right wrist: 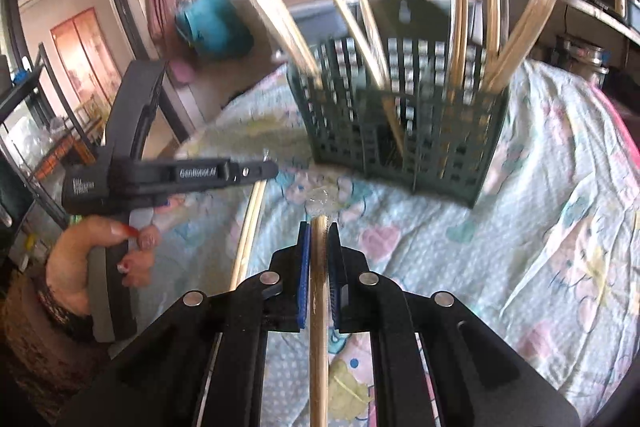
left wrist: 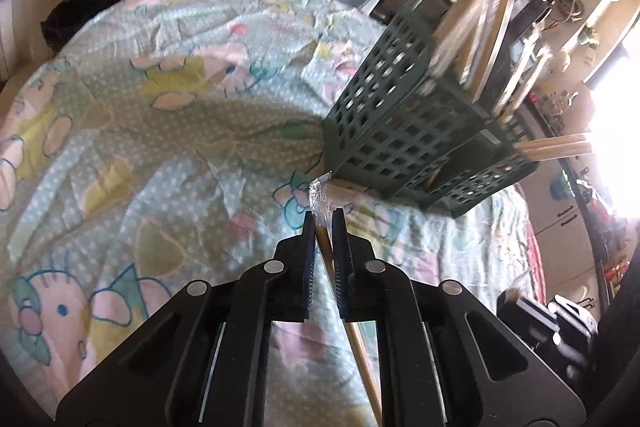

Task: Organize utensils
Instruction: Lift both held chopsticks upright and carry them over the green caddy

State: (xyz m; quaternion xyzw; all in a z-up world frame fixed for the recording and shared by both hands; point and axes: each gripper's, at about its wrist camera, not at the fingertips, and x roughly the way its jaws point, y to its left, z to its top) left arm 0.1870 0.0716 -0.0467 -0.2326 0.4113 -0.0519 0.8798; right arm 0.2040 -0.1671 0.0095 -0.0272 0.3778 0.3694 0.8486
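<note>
While my left gripper (left wrist: 321,213) pinches wrapped chopsticks (left wrist: 325,251), my right gripper (right wrist: 319,225) pinches another pair (right wrist: 319,307) near the basket (right wrist: 400,143).

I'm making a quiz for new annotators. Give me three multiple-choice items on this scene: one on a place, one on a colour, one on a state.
1. Where does the basket stand?
A. on the patterned cloth
B. on a bare floor
C. inside a drawer

2. What colour is the basket?
A. red
B. dark green
C. white

3. What is the right hand-held gripper doing?
A. standing wide open
B. shut on nothing
C. shut on wrapped chopsticks

Answers: 1 A, cloth lies all round its base. 2 B, its slotted walls are dark green. 3 C, the pads press the sticks from both sides.
</note>
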